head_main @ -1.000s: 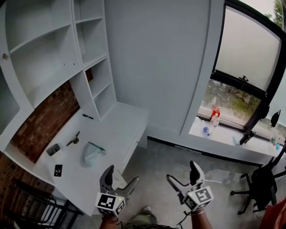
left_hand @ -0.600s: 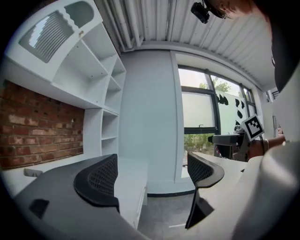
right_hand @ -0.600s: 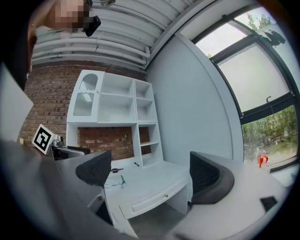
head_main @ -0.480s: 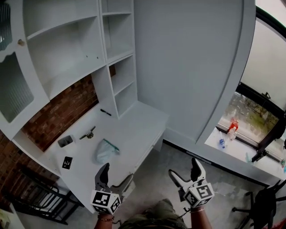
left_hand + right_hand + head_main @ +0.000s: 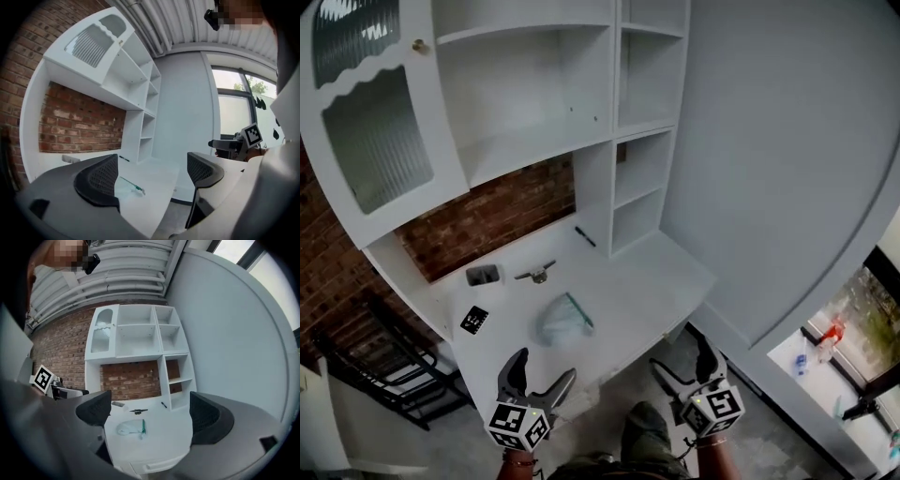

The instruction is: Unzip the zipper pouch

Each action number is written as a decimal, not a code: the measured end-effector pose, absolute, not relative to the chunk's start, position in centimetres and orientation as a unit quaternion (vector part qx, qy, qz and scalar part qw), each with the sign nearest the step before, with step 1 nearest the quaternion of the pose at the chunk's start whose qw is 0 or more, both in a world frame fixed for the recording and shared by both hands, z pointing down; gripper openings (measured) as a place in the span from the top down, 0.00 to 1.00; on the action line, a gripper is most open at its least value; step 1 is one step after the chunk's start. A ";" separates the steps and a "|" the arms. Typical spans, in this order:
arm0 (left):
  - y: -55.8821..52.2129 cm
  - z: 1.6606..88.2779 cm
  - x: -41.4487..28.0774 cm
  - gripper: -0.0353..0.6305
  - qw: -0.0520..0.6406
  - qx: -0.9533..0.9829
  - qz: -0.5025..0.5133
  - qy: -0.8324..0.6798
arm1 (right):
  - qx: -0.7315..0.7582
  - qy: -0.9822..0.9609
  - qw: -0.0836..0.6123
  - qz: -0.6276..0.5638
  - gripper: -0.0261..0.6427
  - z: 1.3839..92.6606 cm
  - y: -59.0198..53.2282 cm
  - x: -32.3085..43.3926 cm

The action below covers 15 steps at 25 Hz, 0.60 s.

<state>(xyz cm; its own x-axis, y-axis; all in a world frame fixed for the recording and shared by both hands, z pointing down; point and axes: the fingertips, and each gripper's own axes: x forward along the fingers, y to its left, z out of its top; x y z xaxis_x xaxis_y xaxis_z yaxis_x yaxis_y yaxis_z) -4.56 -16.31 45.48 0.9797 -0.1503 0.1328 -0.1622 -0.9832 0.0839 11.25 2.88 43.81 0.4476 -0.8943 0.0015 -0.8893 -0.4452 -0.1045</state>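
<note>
Nothing is unzipped yet: the pouch (image 5: 559,324) is left untouched on the desk (image 5: 661,281), and the left gripper (image 5: 544,367) and right gripper (image 5: 682,356) are held spread and empty.

**Pouch lying flat on the desk**

The pouch (image 5: 557,324) is a pale, see-through bag with a green zipper (image 5: 578,311) along one edge. It lies flat and a little crumpled on the white desk (image 5: 652,286), close to the front edge. In the head view the zipper runs from 11 to 5 o'clock, and the bag's body spreads from it toward 8 o'clock. At this range the pictures do not show whether the zipper is open or closed.
</note>
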 end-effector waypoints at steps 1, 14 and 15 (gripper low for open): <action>-17.1 45.5 -4.2 0.26 0.047 0.992 0.062 -0.095 | -0.841 0.538 0.042 -0.027 0.19 43.5 1.7 12.1; -18.1 48.3 2.3 0.27 0.014 0.978 0.100 -0.183 | -0.764 0.645 -0.001 -0.027 0.19 43.6 -7.4 21.8; -18.5 49.0 2.8 0.27 0.017 0.976 0.103 -0.190 | -0.759 0.650 -0.001 -0.027 0.19 43.7 -8.1 22.4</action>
